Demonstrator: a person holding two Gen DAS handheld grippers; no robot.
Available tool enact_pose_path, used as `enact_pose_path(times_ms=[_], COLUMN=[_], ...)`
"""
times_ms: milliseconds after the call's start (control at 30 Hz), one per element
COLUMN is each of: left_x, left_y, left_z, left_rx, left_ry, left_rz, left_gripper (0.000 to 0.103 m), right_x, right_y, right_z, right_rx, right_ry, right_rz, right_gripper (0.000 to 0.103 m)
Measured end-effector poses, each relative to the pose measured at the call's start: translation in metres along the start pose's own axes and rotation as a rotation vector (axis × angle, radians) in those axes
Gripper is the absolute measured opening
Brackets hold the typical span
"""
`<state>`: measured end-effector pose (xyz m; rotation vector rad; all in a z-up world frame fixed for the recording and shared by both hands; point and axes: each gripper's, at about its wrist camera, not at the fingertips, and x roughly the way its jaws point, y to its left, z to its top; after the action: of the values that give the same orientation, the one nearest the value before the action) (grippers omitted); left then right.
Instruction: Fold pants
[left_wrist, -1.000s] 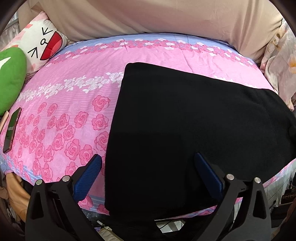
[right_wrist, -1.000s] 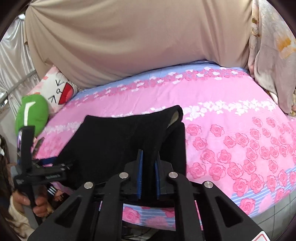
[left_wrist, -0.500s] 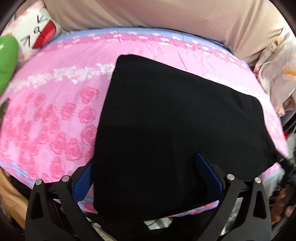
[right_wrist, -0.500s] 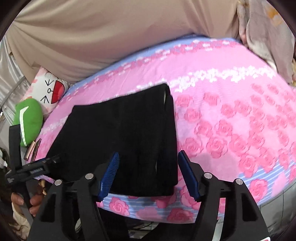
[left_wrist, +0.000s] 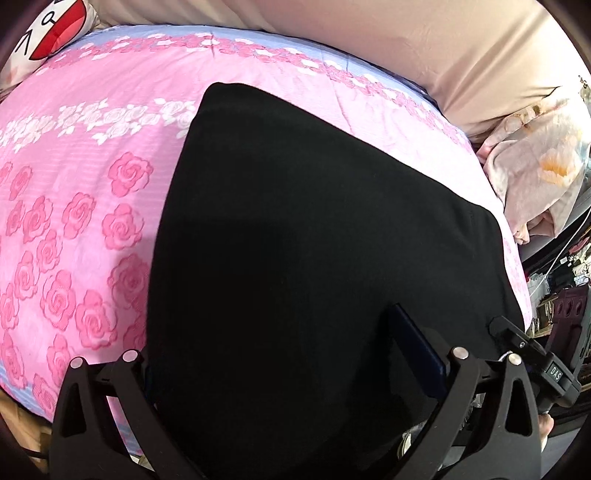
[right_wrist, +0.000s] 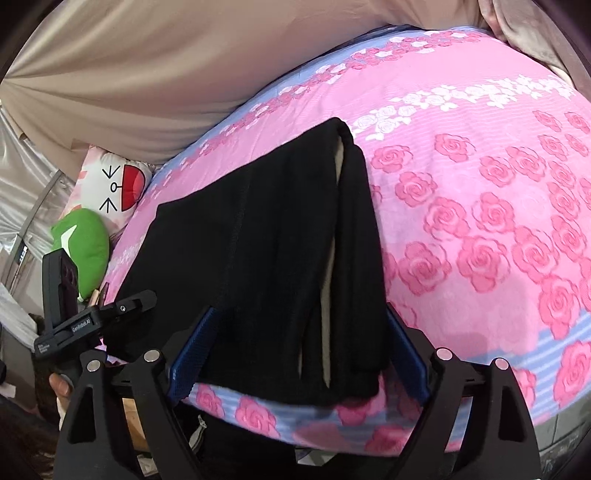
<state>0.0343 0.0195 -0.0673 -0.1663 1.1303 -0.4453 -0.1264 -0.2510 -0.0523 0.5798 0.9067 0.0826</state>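
Black pants lie flat and folded on the pink rose bedsheet, reaching the near bed edge. My left gripper is open, its jaws straddling the near edge of the fabric; the left blue pad is hidden behind the cloth. In the right wrist view the pants show their waist end with a pale lining. My right gripper is open, its blue pads on either side of that waist end at the bed edge. The left gripper's body shows at the left.
A beige curtain hangs behind the bed. A white cartoon pillow and a green plush lie at the far left end. A floral blanket is heaped at the right. The bed's edge runs just under both grippers.
My right gripper has opened and let go of the pants' waist end, then dropped lower over it. My left gripper has moved right and closer over the pants.
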Motion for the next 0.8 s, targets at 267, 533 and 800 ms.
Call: enact_pose_path(times_ms=[267, 533, 800], left_x=[0.002, -0.016, 0.006], left_y=[-0.007, -0.008, -0.003], left_z=[0.008, 0.009, 0.016], left_rx=[0.006, 0.024, -0.006], left_ry=[-0.023, -0.046, -0.003], left_rz=[0.034, 0.053, 0.031], left_gripper=[0.080, 0.043, 0.083], right_x=[0.006, 0.000, 0.010], right_y=[-0.004, 0.008, -0.006], right_z=[0.008, 0.009, 0.010], right_rx=[0.043, -0.003, 0.052], right_ry=[-0.032, -0.046, -0.007], right_rz=[0.039, 0.011, 0.058], right_gripper=[0.047, 0.039, 0.053])
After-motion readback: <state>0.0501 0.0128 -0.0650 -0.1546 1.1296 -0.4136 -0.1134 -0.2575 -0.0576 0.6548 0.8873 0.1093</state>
